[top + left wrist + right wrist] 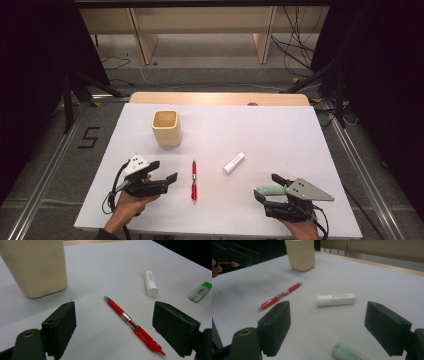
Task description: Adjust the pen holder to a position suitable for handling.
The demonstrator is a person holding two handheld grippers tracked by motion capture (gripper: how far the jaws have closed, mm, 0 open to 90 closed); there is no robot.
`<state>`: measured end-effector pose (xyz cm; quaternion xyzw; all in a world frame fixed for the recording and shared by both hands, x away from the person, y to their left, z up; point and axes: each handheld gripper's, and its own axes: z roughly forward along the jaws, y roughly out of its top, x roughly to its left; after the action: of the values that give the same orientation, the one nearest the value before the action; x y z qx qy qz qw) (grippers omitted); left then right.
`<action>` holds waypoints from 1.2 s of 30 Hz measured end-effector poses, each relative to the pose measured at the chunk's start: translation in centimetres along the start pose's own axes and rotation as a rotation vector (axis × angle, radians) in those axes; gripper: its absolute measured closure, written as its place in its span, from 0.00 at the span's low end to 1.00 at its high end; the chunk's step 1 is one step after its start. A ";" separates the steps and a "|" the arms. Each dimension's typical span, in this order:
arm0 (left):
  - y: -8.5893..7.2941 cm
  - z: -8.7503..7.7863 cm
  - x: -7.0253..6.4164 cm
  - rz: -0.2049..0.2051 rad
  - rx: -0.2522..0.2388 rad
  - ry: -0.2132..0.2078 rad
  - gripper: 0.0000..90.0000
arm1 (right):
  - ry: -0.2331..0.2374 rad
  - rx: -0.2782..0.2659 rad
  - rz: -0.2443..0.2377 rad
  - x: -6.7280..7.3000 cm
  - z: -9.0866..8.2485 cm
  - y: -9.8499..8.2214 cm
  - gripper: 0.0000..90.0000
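Lying flat: slim glossy red pen (194,180), white tube (233,163)

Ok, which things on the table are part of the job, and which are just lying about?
Part of the job, judging by the open tools:
- red pen, ahead of the left tool
- green tube, nearest the right tool

Lying about, for now:
- white tube
- beige cup

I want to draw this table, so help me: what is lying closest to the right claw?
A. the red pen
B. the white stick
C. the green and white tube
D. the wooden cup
C: the green and white tube lies just in front of the right claw, while the red pen, white stick and wooden cup sit farther off.
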<state>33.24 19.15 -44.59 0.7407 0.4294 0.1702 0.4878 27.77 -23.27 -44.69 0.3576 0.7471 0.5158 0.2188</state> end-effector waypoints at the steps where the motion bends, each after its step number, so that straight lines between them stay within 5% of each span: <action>1: 0.2 0.1 0.1 -0.006 -0.002 0.006 0.21 | 0.002 -0.002 0.001 0.0 0.0 0.0 0.24; 6: 1.2 0.6 1.3 -0.025 0.018 0.030 0.21 | 0.000 -0.004 0.001 0.0 -0.1 0.0 0.24; 14: 2.4 1.8 3.8 -0.054 0.062 0.124 0.21 | 0.005 -0.007 -0.001 0.1 -0.1 0.0 0.25; 19: 3.4 2.3 5.4 -0.069 0.111 0.156 0.28 | 0.007 -0.006 -0.001 0.1 0.0 0.0 0.25; 26: 4.3 2.4 7.8 -0.084 0.114 0.255 0.55 | 0.008 -0.004 -0.002 0.2 0.0 0.0 0.25; 28: 4.5 2.8 8.9 -0.093 0.126 0.314 0.64 | 0.006 -0.001 -0.001 0.2 0.0 0.0 0.25; 36: 4.9 4.5 11.3 -0.150 0.135 0.369 0.99 | 0.009 0.004 -0.004 0.2 0.2 0.0 0.25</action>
<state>45.01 24.93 -44.32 0.6940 0.5758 0.2371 0.3613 27.75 -23.01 -44.75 0.3542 0.7497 0.5157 0.2157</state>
